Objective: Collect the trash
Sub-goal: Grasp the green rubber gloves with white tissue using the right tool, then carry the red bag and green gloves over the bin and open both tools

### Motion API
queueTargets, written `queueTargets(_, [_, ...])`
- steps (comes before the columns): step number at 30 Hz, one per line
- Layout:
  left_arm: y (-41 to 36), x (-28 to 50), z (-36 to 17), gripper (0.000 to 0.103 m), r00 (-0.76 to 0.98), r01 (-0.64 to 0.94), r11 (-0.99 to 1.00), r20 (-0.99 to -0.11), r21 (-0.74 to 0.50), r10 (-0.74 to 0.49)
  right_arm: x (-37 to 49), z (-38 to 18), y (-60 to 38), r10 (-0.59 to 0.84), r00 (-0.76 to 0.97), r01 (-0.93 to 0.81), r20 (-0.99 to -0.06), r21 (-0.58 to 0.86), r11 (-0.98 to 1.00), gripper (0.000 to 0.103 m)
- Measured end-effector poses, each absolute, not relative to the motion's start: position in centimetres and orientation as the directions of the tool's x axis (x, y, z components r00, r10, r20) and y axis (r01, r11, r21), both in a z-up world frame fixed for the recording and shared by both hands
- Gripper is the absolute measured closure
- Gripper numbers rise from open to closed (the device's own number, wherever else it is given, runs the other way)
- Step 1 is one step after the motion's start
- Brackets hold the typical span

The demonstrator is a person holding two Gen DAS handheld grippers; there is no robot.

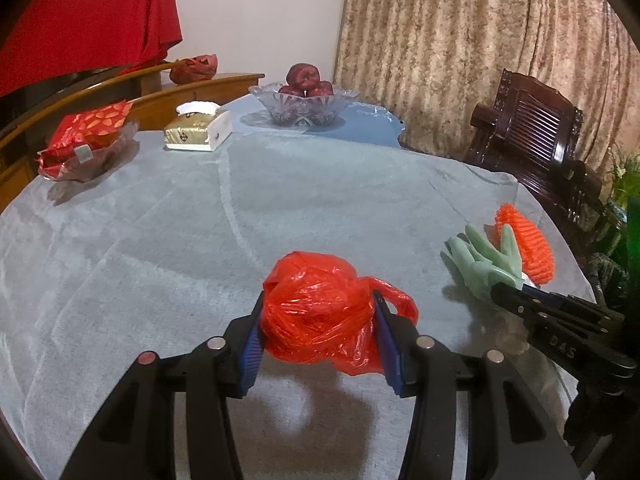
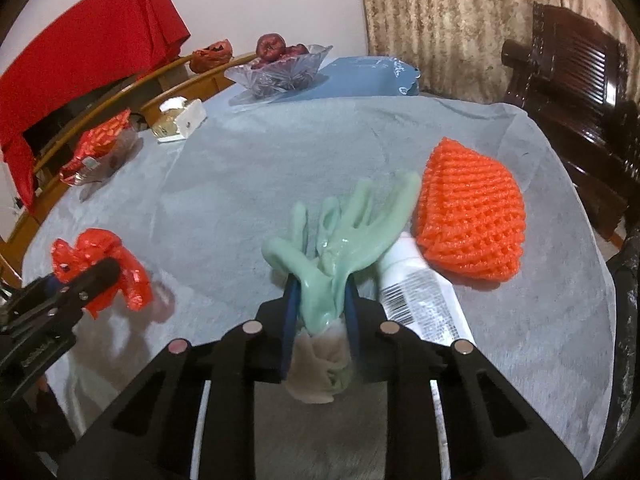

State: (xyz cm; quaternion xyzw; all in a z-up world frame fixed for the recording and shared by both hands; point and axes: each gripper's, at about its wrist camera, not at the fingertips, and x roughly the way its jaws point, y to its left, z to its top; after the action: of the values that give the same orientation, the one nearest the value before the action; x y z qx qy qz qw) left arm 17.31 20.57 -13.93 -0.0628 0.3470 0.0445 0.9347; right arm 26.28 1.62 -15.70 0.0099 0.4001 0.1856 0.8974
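Observation:
A crumpled red plastic bag (image 1: 316,312) sits just above the grey tablecloth (image 1: 160,240), and my left gripper (image 1: 319,304) is shut on it, blue pads pressing both sides. From the right wrist view the same bag (image 2: 92,256) and left gripper (image 2: 100,276) appear at the left. My right gripper (image 2: 322,292) is shut on the cuff of a pale green rubber glove (image 2: 340,240), whose fingers spread out ahead. Beside the glove lie a white tube (image 2: 420,300) and an orange foam net (image 2: 468,216). In the left wrist view the glove (image 1: 484,260) and net (image 1: 528,244) lie at the right.
At the far side stand a glass bowl of apples (image 1: 304,104), a tissue box (image 1: 198,126) and a glass dish holding a red packet (image 1: 88,140). A dark wooden chair (image 1: 536,132) stands beyond the table's right edge, with a wooden cabinet and curtain behind.

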Motion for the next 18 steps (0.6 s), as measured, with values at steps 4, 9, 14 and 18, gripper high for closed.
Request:
queueTargets(4, [20.1,16.9,-13.4,0.054,0.761,-0.115,0.990,-0.647,-0.086,0.032,25.0,-14.1,0.8,0.375,0.625,-0.334,-0.685,0.199,0.921,0.082])
queueTargets(9, [18.7,16.3,-12.0,0.054,0.781,-0.088,0.993,-0.625,-0.080,0.019,23.6,-11.7,-0.3,0.385,0.656,-0.345,-0.649,0.196,0.918,0.082])
queueTargets(14, [16.4,16.1,-10.2,0.054,0.802,-0.042,0.996,-0.597,-0.079,-0.013,21.9,-8.7,-2.0,0.377,0.699,-0.349,-0.608,0.171,0.921,0.082])
queueTargets(18, [14.3,16.2,-8.8,0.054,0.816,0.001,0.995,-0.575,-0.098,-0.058,20.7,-6.6,-4.0,0.366,0.732,-0.339,-0.574,0.158,0.927,0.082])
